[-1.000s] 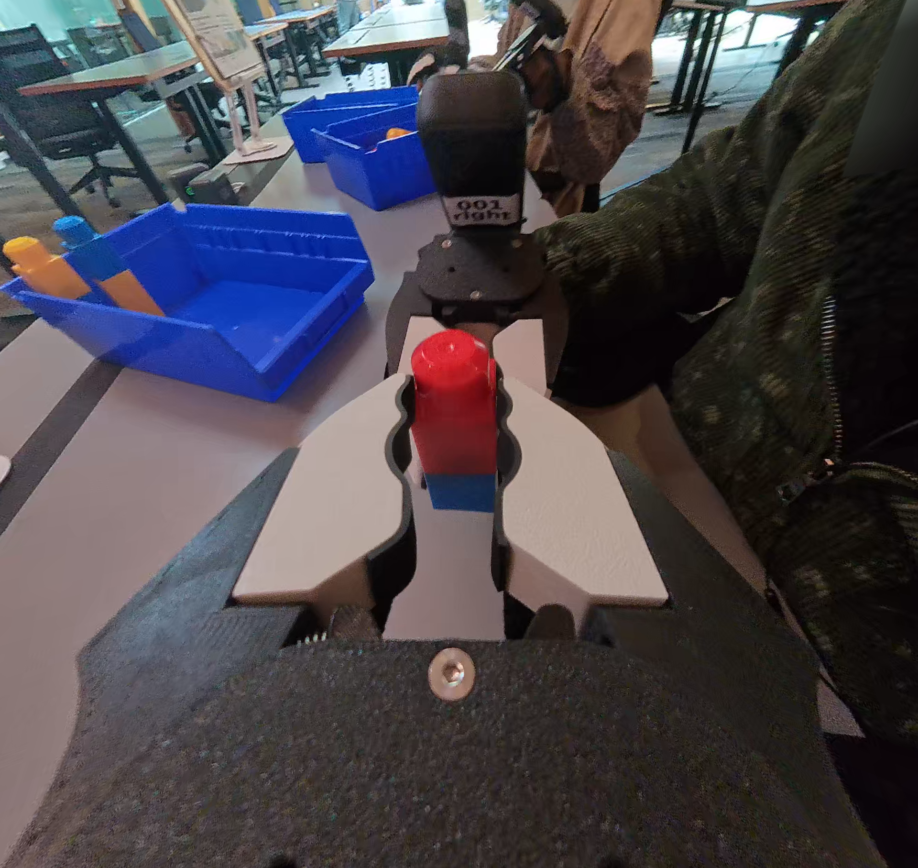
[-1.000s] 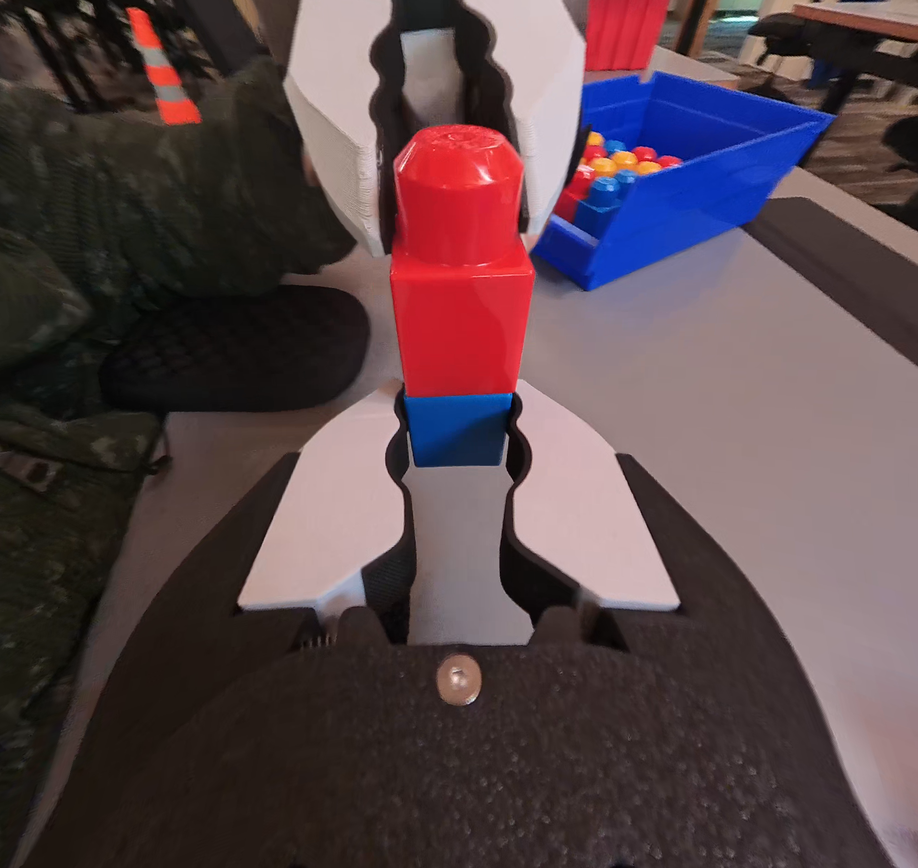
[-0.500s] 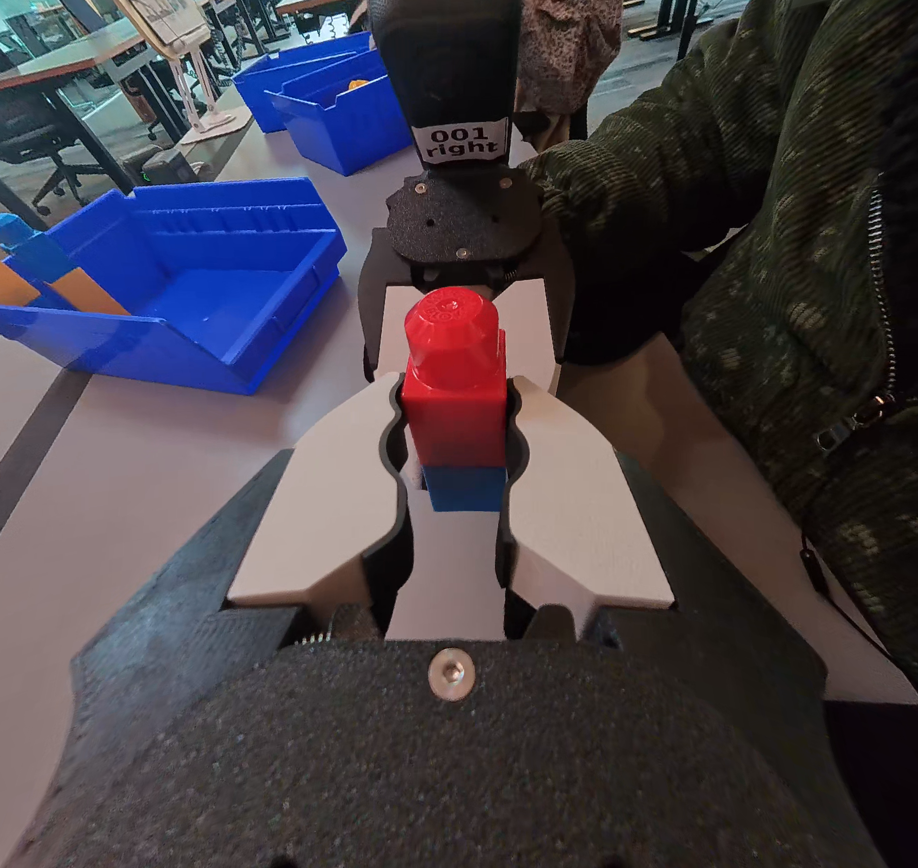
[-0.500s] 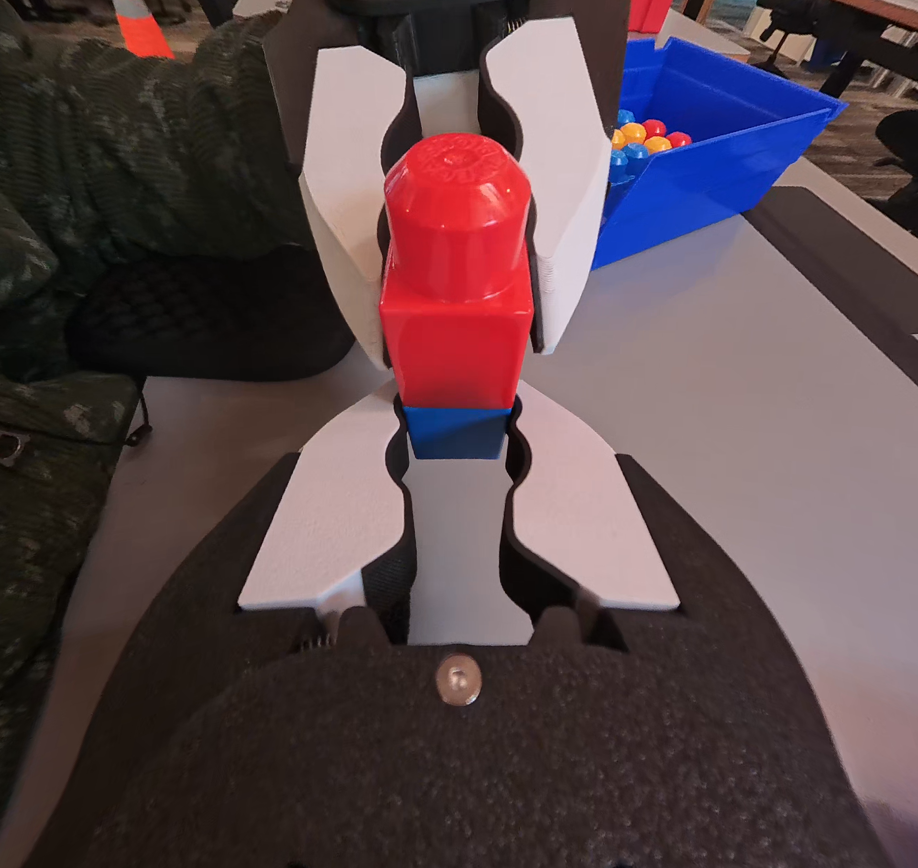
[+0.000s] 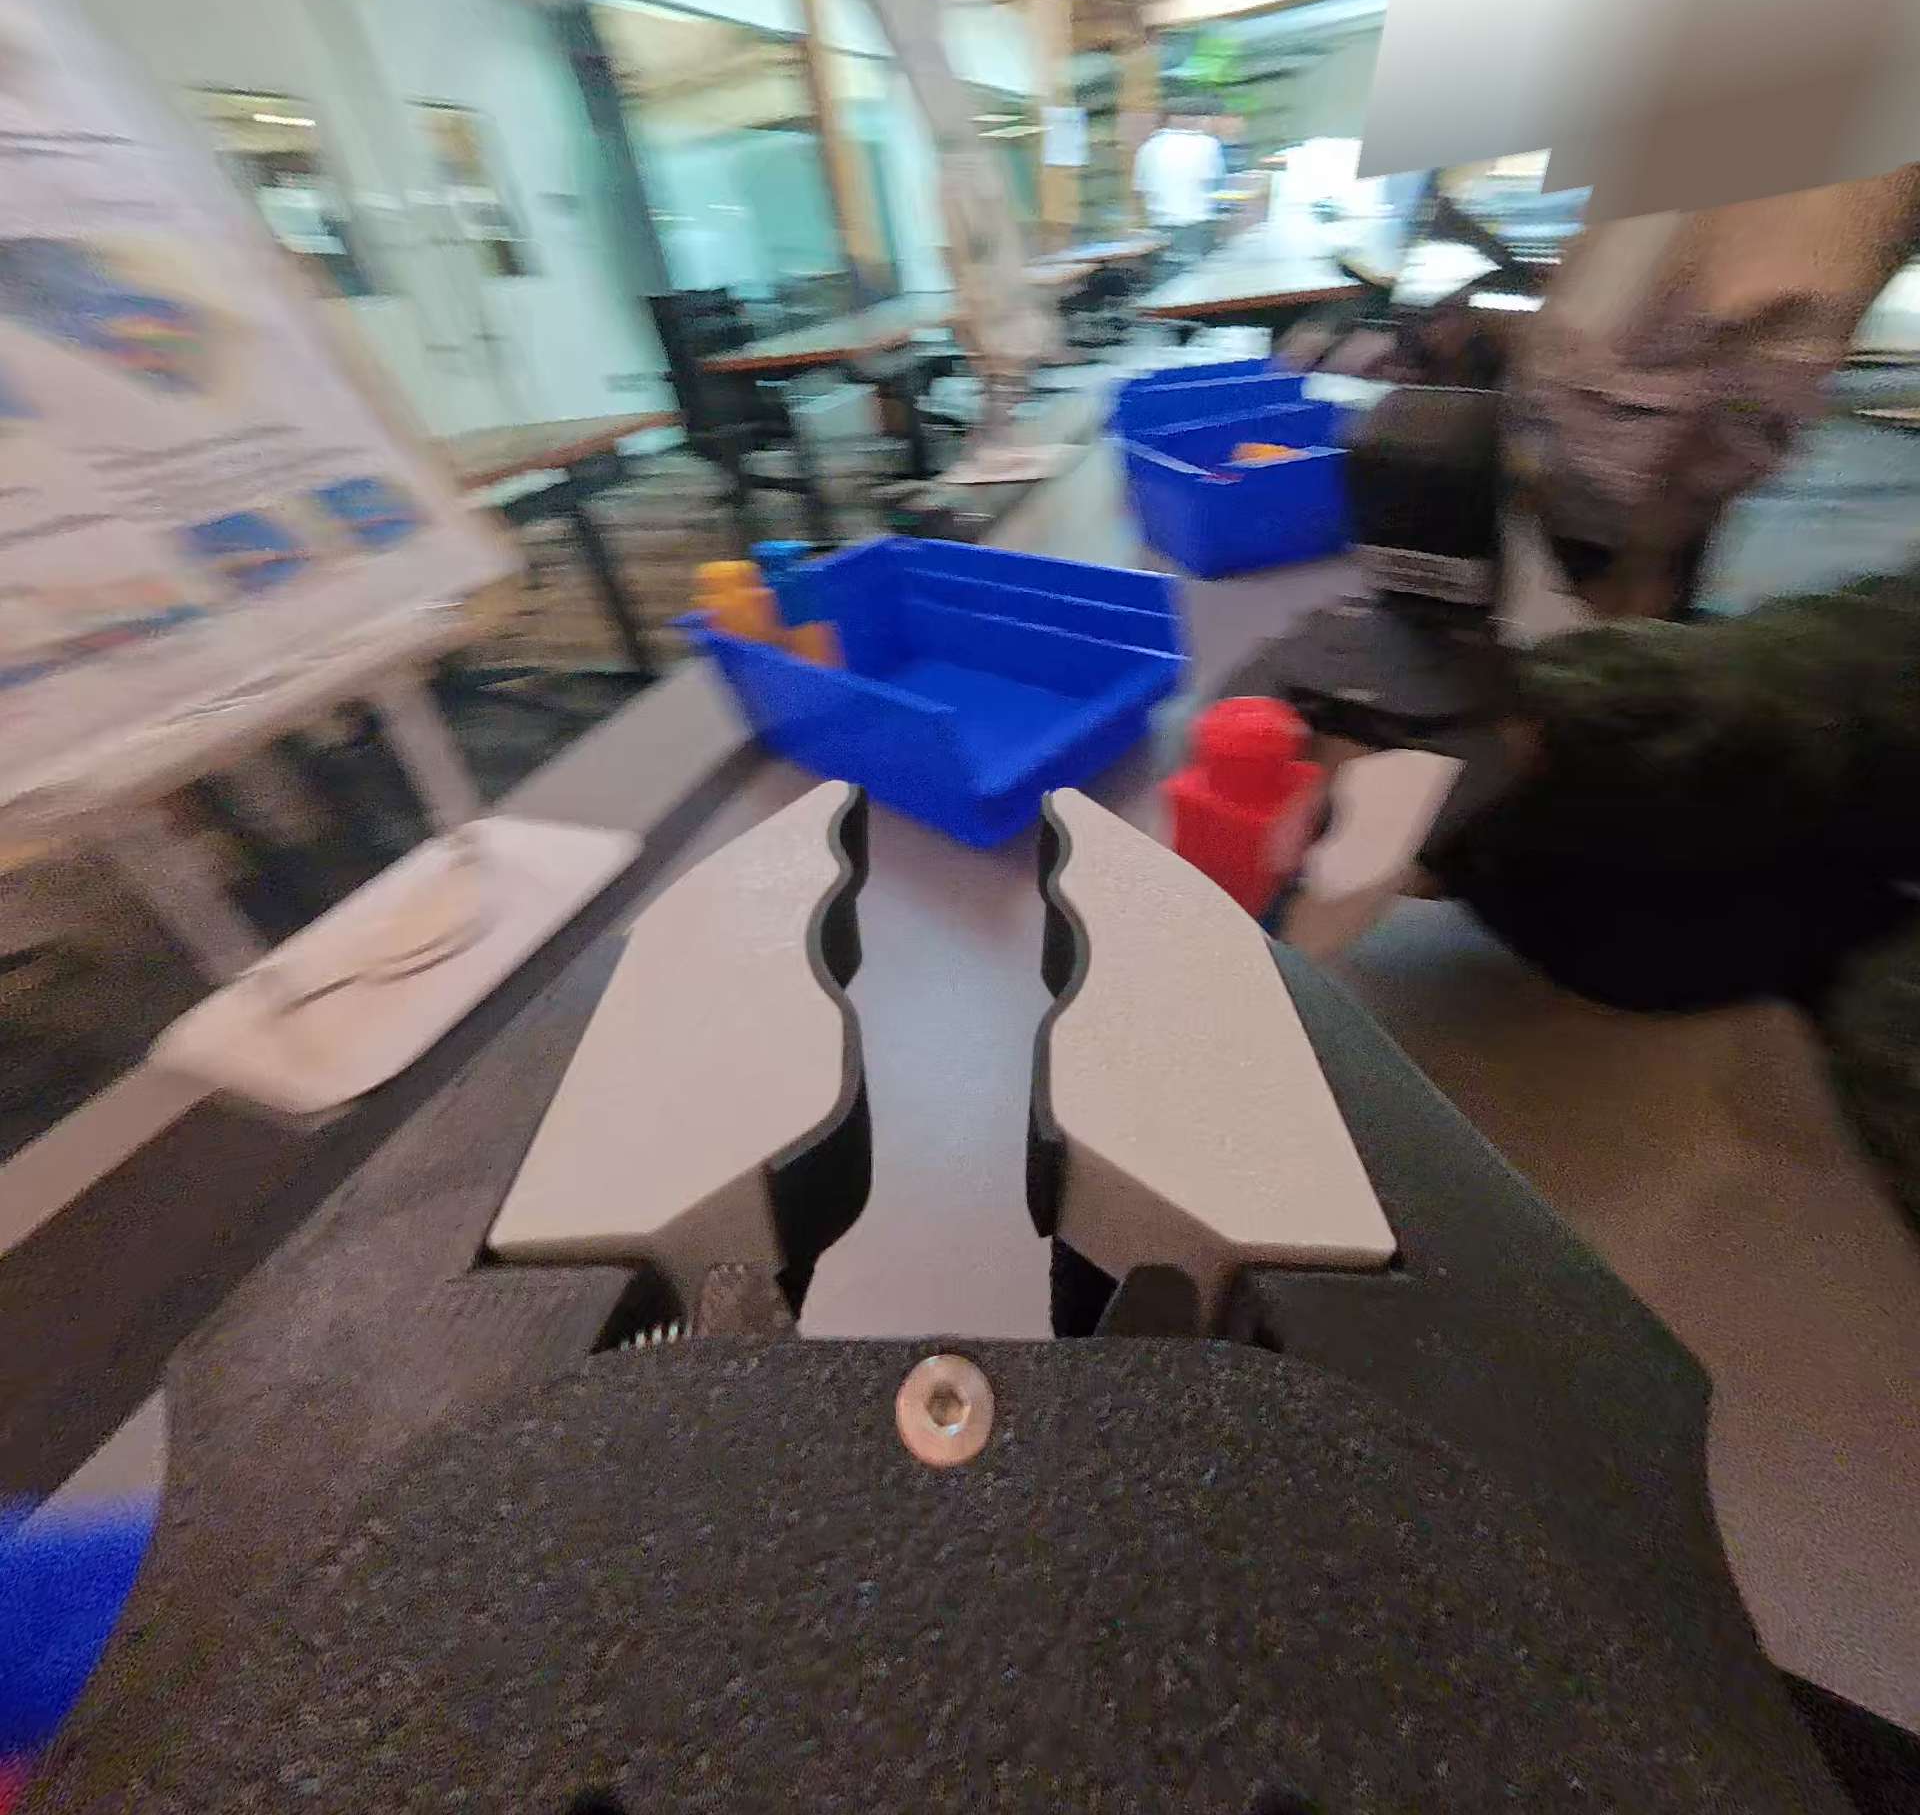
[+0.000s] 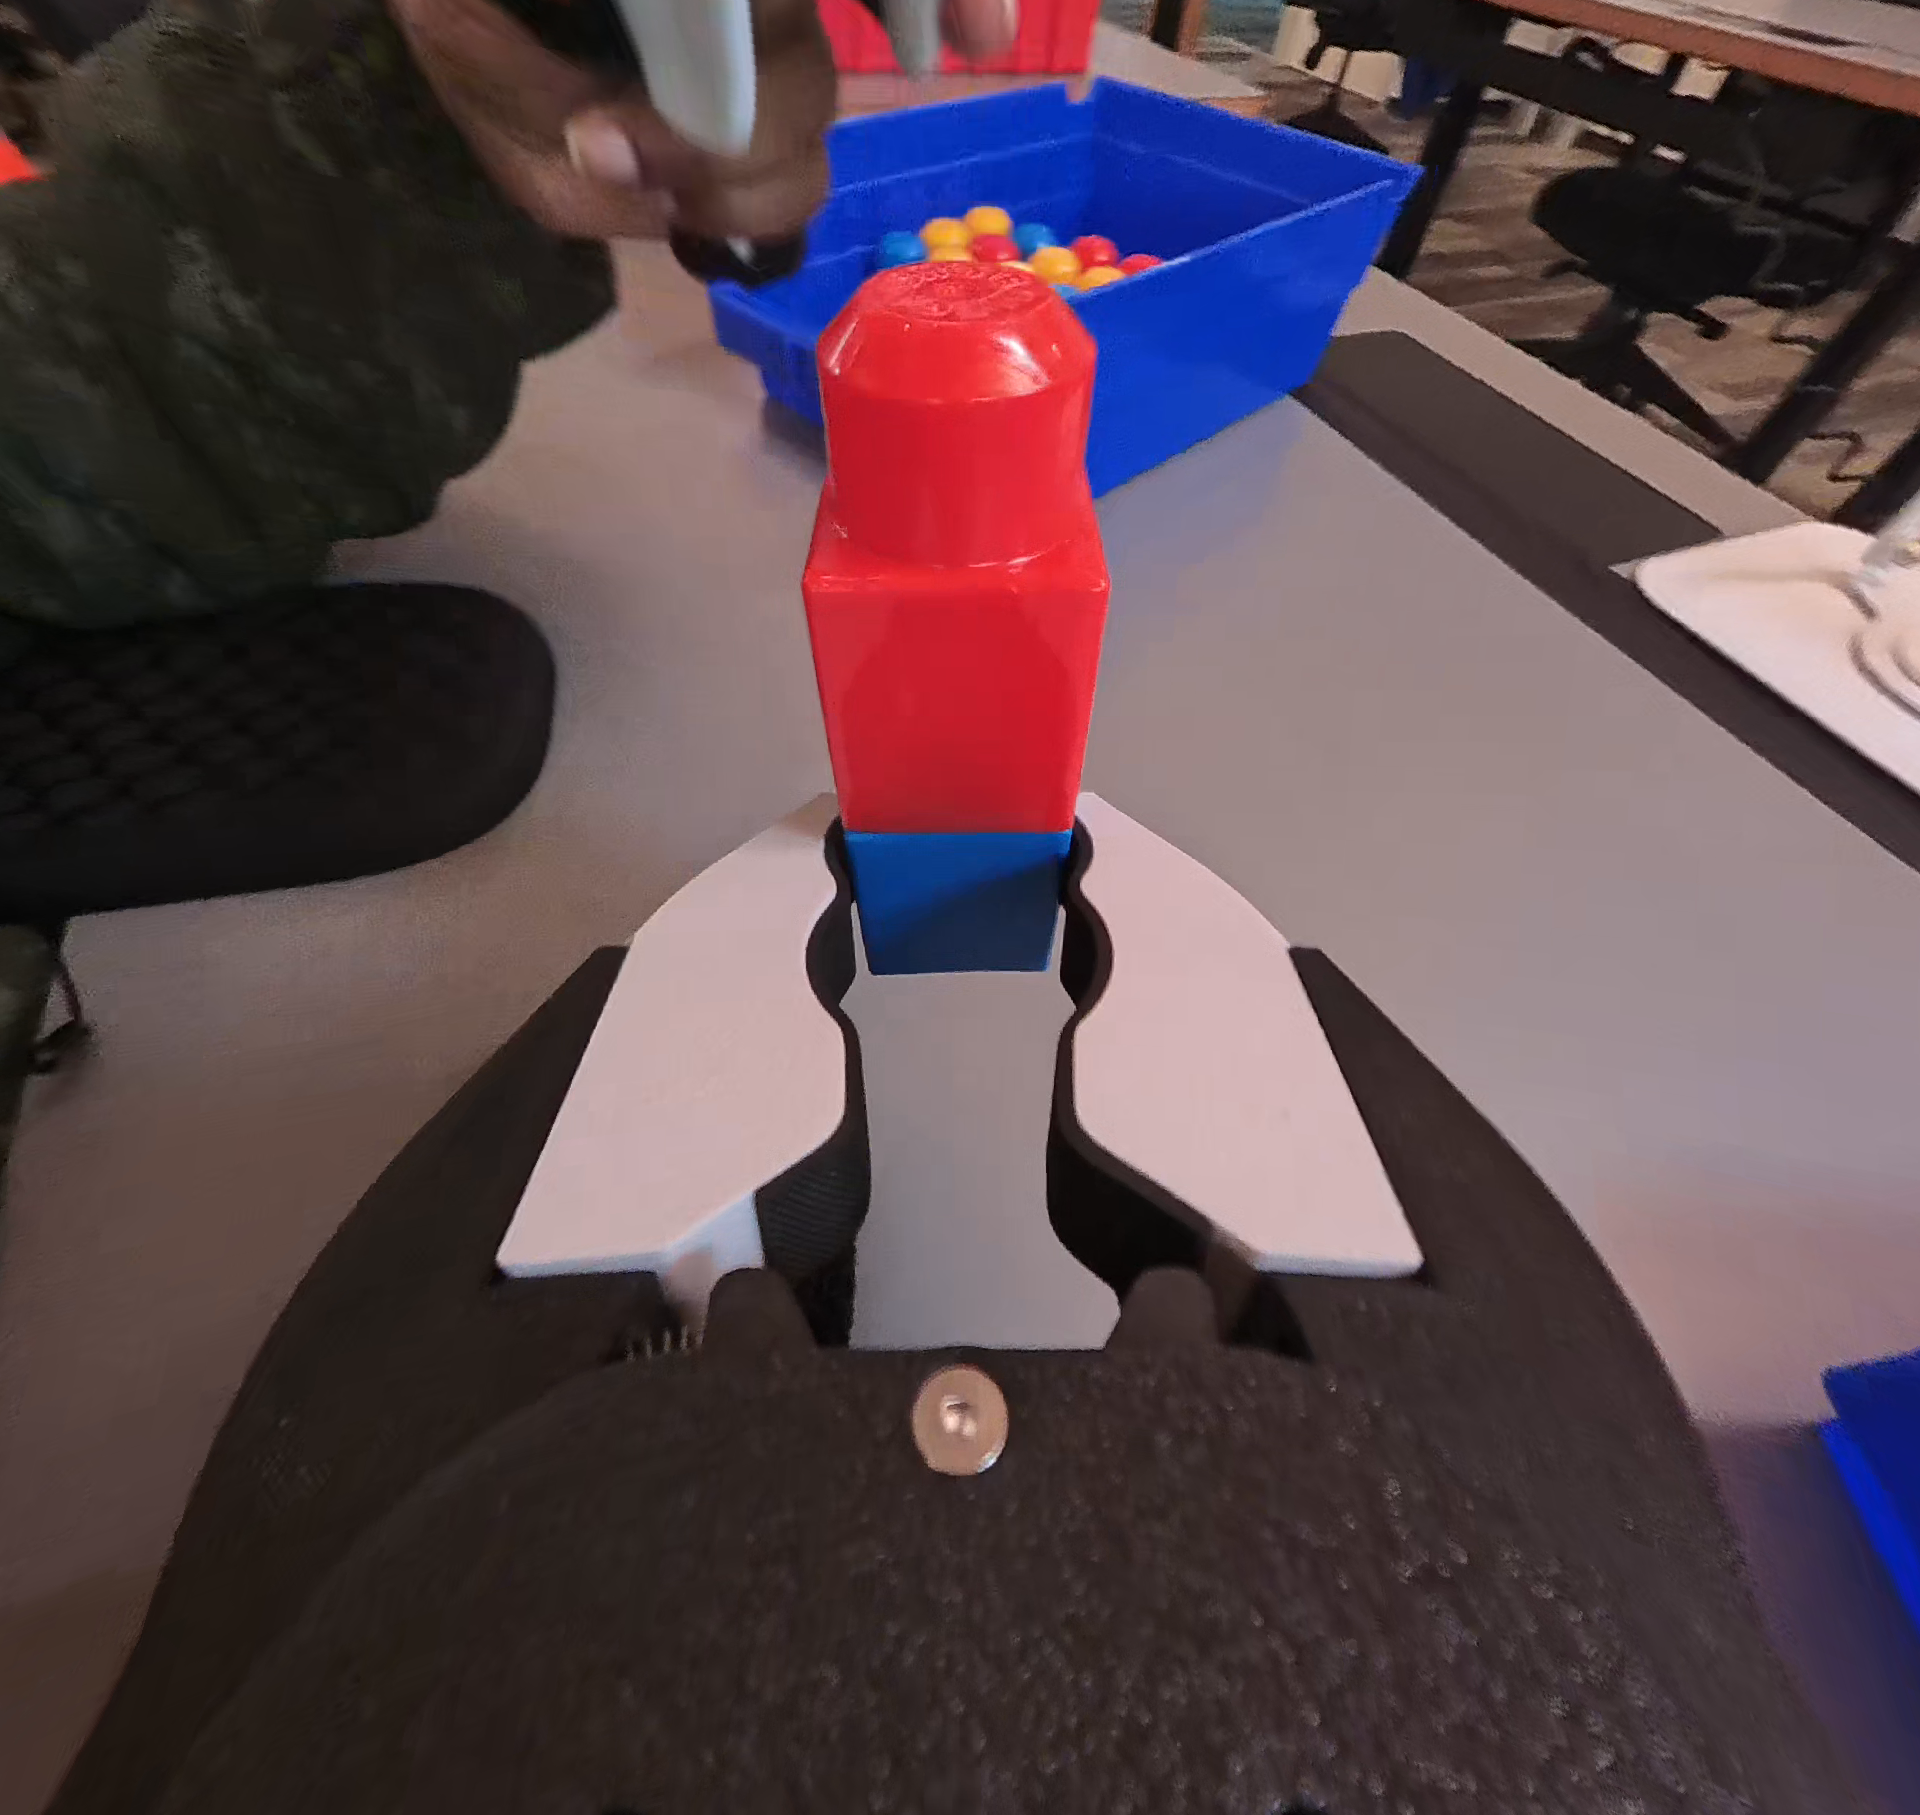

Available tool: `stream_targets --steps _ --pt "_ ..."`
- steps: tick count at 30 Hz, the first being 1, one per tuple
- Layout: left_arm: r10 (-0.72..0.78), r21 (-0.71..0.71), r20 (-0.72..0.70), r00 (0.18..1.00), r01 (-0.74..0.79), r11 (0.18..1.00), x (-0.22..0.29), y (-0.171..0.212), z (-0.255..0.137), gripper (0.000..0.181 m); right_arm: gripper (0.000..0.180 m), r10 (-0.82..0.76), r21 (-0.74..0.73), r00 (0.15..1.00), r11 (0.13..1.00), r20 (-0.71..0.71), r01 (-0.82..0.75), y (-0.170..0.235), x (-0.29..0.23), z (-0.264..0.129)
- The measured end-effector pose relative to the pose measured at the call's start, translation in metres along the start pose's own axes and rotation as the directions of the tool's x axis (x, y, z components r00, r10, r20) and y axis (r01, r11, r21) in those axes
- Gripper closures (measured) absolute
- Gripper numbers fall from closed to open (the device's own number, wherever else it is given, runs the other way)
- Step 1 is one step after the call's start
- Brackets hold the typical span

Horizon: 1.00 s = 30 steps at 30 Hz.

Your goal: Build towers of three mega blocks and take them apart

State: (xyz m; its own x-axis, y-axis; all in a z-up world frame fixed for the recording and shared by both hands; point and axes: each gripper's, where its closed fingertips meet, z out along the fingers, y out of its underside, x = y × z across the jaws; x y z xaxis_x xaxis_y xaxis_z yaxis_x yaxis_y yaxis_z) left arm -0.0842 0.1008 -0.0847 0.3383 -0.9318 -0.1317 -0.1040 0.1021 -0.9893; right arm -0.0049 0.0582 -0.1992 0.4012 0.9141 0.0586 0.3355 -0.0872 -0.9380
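The left gripper has let go of the red block and pulled away, fingers apart and empty. The right gripper clamps the blue block beneath it at frame centre. Behind, upper right, a blue bin holds mixed blocks.

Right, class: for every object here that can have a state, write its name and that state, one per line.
left gripper: open, holding nothing
right gripper: shut on blue block
blue block: gripped, under red block
red block: stacked on blue block, upright
far blue bin: holds blocks
near blue bin: nearly empty
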Motion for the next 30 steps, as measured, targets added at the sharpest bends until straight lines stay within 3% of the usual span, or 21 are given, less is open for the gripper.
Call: stream_targets --steps 3,7,14,20,25,27,30 --pt "-0.01 -0.076 0.429 0.903 0.047 0.996 -0.093 0.012 -0.061 0.158 0.143 0.061 0.033 0.998 0.998 -0.033 -0.06 -0.004 0.014 -0.004" --pt "-0.133 -0.208 0.682 0.72 0.365 0.907 -0.148 0.083 -0.12 0.145 0.143 0.096 0.036 0.994 0.995 -0.041 -0.095 -0.002 0.019 -0.004" --pt "0.125 -0.572 0.712 0.691 0.467 0.675 -0.157 0.168 -0.136 0.135 0.143 0.083 -0.008 0.996 0.997 -0.023 -0.083 0.007 0.013 0.004" --pt "0.241 -0.694 0.676 0.696 0.492 0.525 -0.163 0.205 -0.142 0.136 0.143 0.087 -0.018 0.996 0.996 -0.004 -0.087 0.009 0.01 0.004" --pt "0.332 -0.723 0.652 0.682 0.427 0.543 -0.169 0.197 -0.142 0.157 0.143 0.091 -0.008 0.996 0.996 0.002 -0.091 0.008 0.01 0.002" --pt "0.346 -0.696 0.667 0.66 0.384 0.607 -0.17 0.179 -0.142 0.18 0.143 0.078 -0.009 0.997 0.997 0.003 -0.078 0.007 0.009 0.002" --pt "0.338 -0.642 0.692 0.638 0.331 0.691 -0.168 0.148 -0.141 0.181 0.143 0.059 -0.02 0.998 0.998 0.003 -0.059 0.009 0.007 0.003"
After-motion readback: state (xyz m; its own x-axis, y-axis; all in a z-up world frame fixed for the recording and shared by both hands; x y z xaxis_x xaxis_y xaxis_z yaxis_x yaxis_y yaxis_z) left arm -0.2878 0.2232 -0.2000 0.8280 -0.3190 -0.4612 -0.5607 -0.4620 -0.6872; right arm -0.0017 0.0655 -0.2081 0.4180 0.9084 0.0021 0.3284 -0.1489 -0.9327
